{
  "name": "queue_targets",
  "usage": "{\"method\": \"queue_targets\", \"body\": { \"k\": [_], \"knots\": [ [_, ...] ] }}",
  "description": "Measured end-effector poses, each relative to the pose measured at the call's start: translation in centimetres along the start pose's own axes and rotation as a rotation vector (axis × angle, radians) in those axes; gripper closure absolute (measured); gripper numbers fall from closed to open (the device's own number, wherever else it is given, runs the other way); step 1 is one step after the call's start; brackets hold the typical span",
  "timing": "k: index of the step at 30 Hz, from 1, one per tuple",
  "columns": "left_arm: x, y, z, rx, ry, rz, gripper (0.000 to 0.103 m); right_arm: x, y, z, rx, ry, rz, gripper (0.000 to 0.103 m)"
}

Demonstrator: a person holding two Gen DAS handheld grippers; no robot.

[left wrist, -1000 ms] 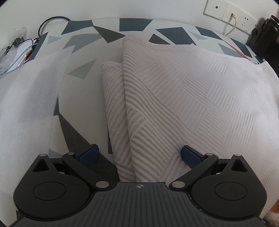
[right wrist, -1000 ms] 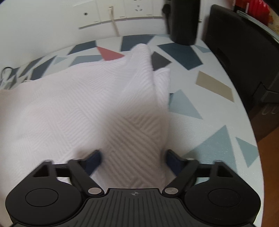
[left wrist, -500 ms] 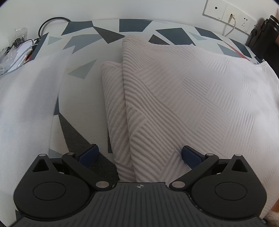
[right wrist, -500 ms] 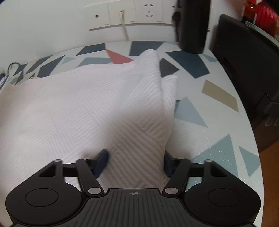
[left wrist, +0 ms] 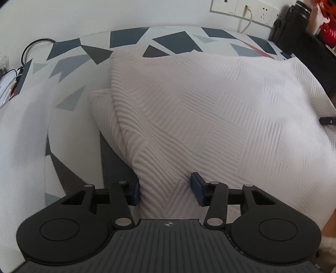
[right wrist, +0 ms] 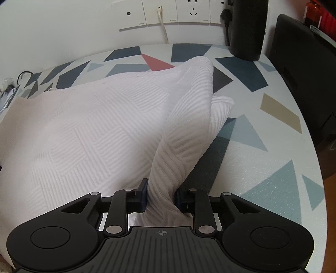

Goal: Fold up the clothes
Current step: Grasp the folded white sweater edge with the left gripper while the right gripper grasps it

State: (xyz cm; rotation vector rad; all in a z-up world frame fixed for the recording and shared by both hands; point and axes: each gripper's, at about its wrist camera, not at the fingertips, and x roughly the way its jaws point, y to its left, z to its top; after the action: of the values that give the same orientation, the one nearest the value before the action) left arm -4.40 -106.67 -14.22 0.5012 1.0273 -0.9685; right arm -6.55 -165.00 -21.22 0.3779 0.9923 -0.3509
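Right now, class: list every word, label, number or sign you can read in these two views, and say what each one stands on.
No text can be read.
Wall socket plates: tiny grey print along their lower edges, too small to read.
Left gripper and right gripper bodies: a small crosshair mark only, no letters.
White garment: no label showing.

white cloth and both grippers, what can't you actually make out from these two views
- Left wrist view: the white cloth runs off the right edge; its right part is motion-blurred.
- Left wrist view: the left gripper has cloth bunched between its fingers; whether the pads pinch it is unclear.
- Right wrist view: the cloth's near corner sits behind the right gripper.
- Both views: the table under the cloth is covered.
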Motion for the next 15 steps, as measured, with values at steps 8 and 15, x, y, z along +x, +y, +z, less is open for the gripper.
{"method": "queue_targets", "body": {
  "k": [8,15],
  "knots": [
    [0.0,0.1,-0.3,-0.025,-0.016,-0.004,0.055,0.1,0.6,-0.1,0.003,-0.001,0.005,0.081],
    [0.0,-0.2,-0.5,-0.049,-0.026,0.002,0.055,0.2,1.5,-0.1,-0.006,0.003,0.014,0.081]
  ]
}}
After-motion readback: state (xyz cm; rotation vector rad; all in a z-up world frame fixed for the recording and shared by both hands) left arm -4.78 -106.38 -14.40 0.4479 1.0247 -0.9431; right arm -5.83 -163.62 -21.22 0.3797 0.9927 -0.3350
